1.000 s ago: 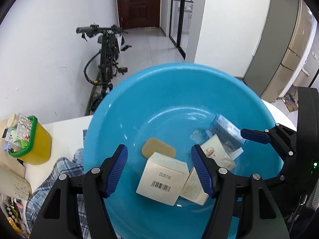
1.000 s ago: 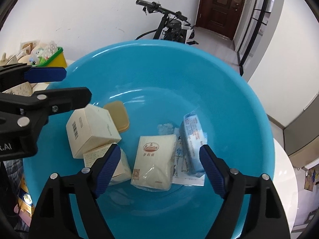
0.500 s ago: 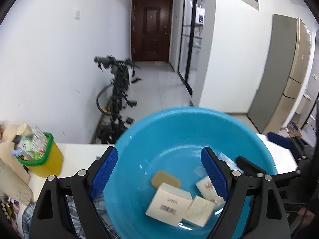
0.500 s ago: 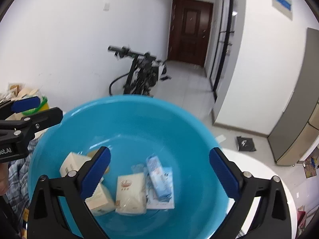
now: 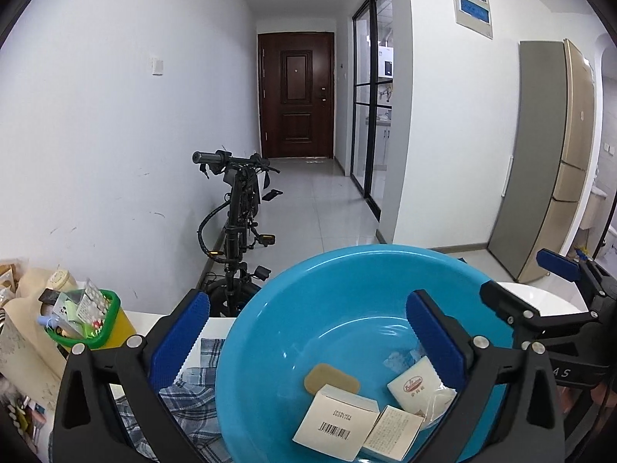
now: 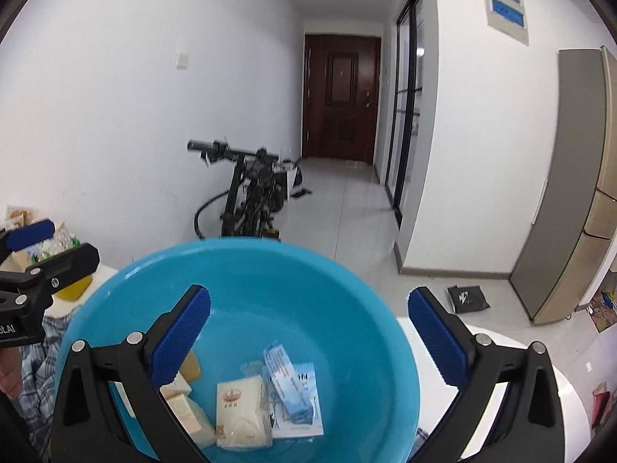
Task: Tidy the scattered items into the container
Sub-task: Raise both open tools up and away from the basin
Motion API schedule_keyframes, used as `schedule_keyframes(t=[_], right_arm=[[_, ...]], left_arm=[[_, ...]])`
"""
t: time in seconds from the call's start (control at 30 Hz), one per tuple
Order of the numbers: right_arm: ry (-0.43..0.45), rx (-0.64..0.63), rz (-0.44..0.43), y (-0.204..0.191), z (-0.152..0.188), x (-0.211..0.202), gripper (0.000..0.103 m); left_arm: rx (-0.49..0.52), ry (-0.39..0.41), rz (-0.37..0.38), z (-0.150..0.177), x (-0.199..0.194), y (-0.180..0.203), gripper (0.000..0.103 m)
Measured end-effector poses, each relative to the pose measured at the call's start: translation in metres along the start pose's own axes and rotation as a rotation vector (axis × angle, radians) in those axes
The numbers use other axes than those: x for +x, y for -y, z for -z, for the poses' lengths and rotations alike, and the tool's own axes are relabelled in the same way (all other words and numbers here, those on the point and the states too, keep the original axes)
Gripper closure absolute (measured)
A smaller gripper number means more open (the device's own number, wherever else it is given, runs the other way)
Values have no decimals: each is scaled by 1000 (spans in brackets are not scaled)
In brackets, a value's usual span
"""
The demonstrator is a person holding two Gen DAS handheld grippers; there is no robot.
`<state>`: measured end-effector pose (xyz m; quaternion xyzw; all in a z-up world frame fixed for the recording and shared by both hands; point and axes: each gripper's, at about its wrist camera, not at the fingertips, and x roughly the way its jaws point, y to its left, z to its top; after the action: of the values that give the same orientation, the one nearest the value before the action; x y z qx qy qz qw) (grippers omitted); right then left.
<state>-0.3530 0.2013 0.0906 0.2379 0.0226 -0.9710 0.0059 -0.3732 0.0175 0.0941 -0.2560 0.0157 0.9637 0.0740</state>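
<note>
A blue plastic basin [image 5: 339, 281] [image 6: 239, 270] stands on the white table. Inside it lie a white barcode box [image 5: 335, 422], a smaller printed box [image 5: 393, 432], a tan soap bar [image 5: 331, 378] [image 6: 191, 366], a cream tissue pack [image 5: 414, 384] [image 6: 239, 413] and a blue-white packet [image 6: 287, 380]. My left gripper [image 5: 304, 332] is open and empty, raised above the basin's near left side. My right gripper [image 6: 308, 332] is open and empty, raised above the basin's near right side; it also shows at the right edge of the left wrist view [image 5: 555, 266].
A yellow tub with a green rim [image 5: 88, 324], full of small items, stands at the left. A plaid cloth [image 5: 193, 397] lies under the basin's left side. Beige bags [image 5: 23, 308] sit at far left. A bicycle [image 5: 239, 208] leans against the wall beyond the table.
Both grippers have lifted up and pulled back from inside the basin, opening wider. The basin and its contents now sit lower and smaller in both views.
</note>
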Motion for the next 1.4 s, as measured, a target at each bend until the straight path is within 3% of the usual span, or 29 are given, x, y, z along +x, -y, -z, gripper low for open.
schedule_keyframes(t=[0.17,0.37,0.63,0.97,1.13,1.4], right_arm=[[77,-41,20,-2,-2,-12,1],[121,-3,13,5,-7,-20,1],[134,17,25,12,-12,-17,1],[135,25,16,12,-11,-15,1],[124,29,5,12,-13,-16,1],[162,32,29,16,-22,-61,1]], left_arm=[[-29,45,9,-3,-7,-7,0],[10,139,-3,-4,-17,-2,0],[38,136,7,-2,-11,6,0],[47,204,23,-3,-16,15,0],[50,165,35,-5,-14,16,0],[12,198,35,-13,-52,13,0]])
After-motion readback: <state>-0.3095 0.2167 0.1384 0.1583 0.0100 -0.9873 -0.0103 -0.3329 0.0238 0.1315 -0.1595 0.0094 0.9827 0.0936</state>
